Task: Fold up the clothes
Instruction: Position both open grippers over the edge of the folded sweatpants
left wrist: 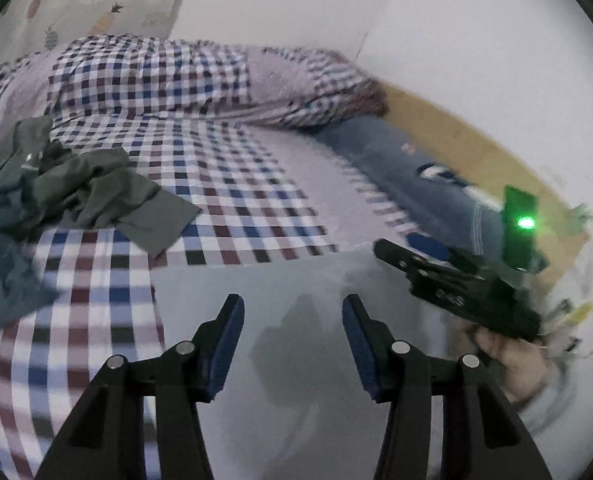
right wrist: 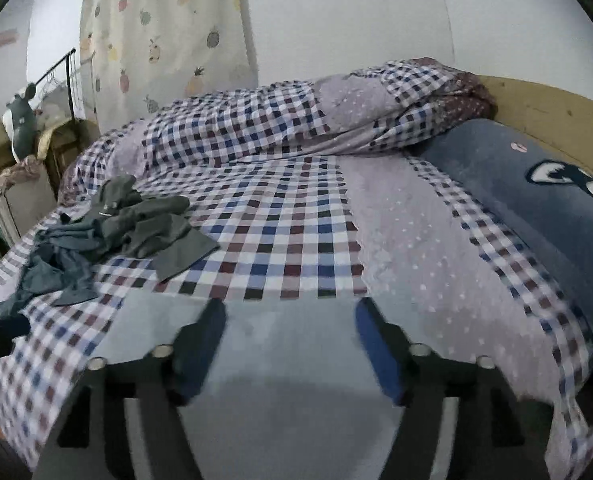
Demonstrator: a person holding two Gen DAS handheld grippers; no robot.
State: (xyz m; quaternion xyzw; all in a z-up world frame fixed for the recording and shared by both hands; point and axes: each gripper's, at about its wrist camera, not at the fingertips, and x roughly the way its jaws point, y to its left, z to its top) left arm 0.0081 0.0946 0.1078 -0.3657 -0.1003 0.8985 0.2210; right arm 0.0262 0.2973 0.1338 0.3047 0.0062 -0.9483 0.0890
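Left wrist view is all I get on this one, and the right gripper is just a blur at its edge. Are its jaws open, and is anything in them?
Observer: In its own view the right gripper is open with nothing between the fingers, above a pale grey cloth.
Operator: What stands at the far left, outside my frame?
Observer: A black rack, with a grey stuffed toy near it.
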